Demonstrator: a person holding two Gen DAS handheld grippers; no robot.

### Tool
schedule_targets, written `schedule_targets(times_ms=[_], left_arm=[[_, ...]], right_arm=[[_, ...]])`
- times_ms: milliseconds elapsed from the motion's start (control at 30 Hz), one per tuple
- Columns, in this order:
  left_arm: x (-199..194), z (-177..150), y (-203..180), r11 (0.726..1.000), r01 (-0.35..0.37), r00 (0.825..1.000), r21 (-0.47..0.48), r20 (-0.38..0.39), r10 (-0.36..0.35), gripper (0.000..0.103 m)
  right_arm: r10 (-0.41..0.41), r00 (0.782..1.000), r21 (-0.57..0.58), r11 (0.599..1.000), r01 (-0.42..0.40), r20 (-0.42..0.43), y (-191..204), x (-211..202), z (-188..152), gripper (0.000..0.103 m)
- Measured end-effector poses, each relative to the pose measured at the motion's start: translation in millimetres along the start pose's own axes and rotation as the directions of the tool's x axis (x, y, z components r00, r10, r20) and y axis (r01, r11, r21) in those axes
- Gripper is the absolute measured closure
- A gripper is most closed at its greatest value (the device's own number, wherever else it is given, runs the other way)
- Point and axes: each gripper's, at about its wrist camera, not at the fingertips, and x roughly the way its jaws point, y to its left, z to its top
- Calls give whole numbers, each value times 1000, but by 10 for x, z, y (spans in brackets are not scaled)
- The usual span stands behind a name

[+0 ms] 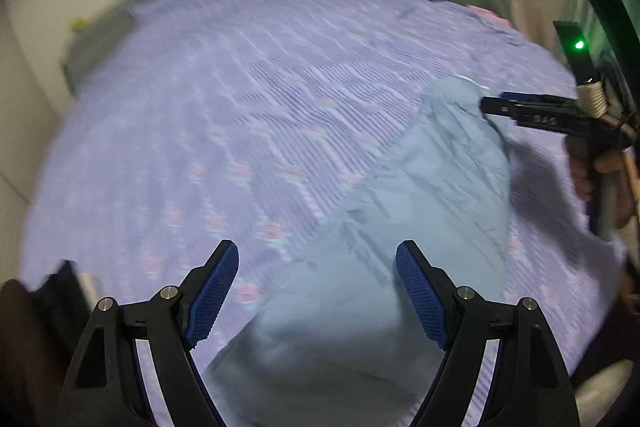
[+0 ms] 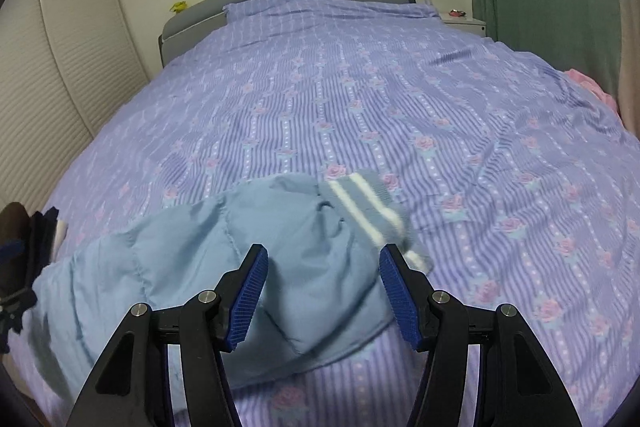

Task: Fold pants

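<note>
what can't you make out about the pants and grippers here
- Left wrist view: motion blur smears the pants; seams and folds unreadable.
- Left wrist view: right gripper seen side-on at the waistband end; contact unclear.
- Right wrist view: the pants' left end runs behind dark items at the frame edge; legs' ends hidden.

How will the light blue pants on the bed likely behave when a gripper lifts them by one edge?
Probably floppy: the light blue pants lie crumpled in soft folds on the bedspread. Likely light, since the fabric looks thin. The striped ribbed waistband seems thicker, perhaps easier to pinch.
</note>
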Motion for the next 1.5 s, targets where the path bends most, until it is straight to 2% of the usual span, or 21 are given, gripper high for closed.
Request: schedule_targets(times_ms=[33, 133, 233, 333, 433, 533, 600, 633, 800, 900, 933, 1000, 1033, 1100, 1133, 1200, 1267, 1300, 1367, 1433, 1500], left_arm=[[75, 15, 25, 999, 39, 999, -3, -30, -39, 22], [328, 50, 86, 998, 57, 992, -18, -109, -59, 25], [527, 25, 82, 999, 25, 984, -43, -177, -32, 76], [564, -11, 15, 999, -16, 984, -34, -178, 9, 78], [580, -41, -37, 999, -50, 982, -15, -182, 47, 78], [615, -71, 18, 998, -66, 980, -22, -191, 61, 79], [638, -54, -5, 996, -91, 978, -14, -191, 87, 79], [647, -52, -4, 994, -113, 975, -7, -195, 110, 79], [674, -51, 78, 984, -175, 966, -37, -197, 165, 80], [779, -8, 116, 972, -230, 952, -36, -214, 218, 80], [855, 10, 116, 961, -275, 939, -19, -221, 264, 80], [934, 4, 99, 951, -310, 925, -2, -231, 301, 80], [950, -2, 75, 952, -307, 926, 0, -232, 299, 80], [895, -13, 56, 948, -319, 926, -11, -216, 309, 80], [816, -20, 80, 947, -320, 930, -41, -204, 305, 79], [613, -35, 160, 942, -311, 941, -125, -177, 287, 70], [328, -81, 177, 934, -305, 951, -186, -116, 288, 58], [138, -130, 143, 926, -328, 945, -189, -74, 320, 56], [-187, -269, 61, 918, -348, 935, -190, 2, 354, 44], [-528, -479, 16, 912, -356, 925, -206, 62, 375, 39], [-771, -740, 6, 899, -369, 913, -234, 87, 398, 37]], right_arm=[[-11, 1000, 4, 1000, 11, 3, 1, 24, -8, 44], [-19, 1000, 34, 999, 18, 19, -50, 49, -41, 44], [-11, 1000, 95, 995, 9, 19, -152, 95, -60, 44], [28, 1000, 129, 991, -29, 4, -196, 172, -75, 44], [57, 998, 158, 986, -55, -7, -216, 244, -88, 47], [84, 996, 183, 980, -79, -19, -240, 308, -79, 57], [79, 997, 182, 980, -73, -25, -259, 335, -85, 77], [72, 997, 175, 982, -67, -24, -268, 325, -88, 79], [23, 996, 124, 992, -33, 82, -172, -104, -199, 84], [-43, 991, 57, 998, 36, 124, -52, -256, -290, 84], [-64, 992, 39, 997, 61, 107, -28, -199, -298, 84], [-72, 995, 31, 997, 70, 72, -51, -51, -340, 81], [-68, 996, 30, 997, 66, 59, -79, -8, -361, 80], [-83, 996, 34, 996, 82, 38, -113, -13, -380, 65], [-111, 993, 31, 994, 109, 52, -125, -92, -384, 61], [-183, 974, 34, 983, 180, 138, -95, -370, -415, 50], [-207, 952, 15, 978, 209, 225, 17, -677, -466, 45], [-186, 950, -25, 980, 199, 252, 125, -813, -502, 45], [-56, 963, -159, 982, 100, 264, 411, -1051, -643, 45], [72, 972, -240, 971, -17, 223, 629, -1192, -795, 45], [187, 970, -292, 947, -136, 157, 833, -1261, -952, 45]])
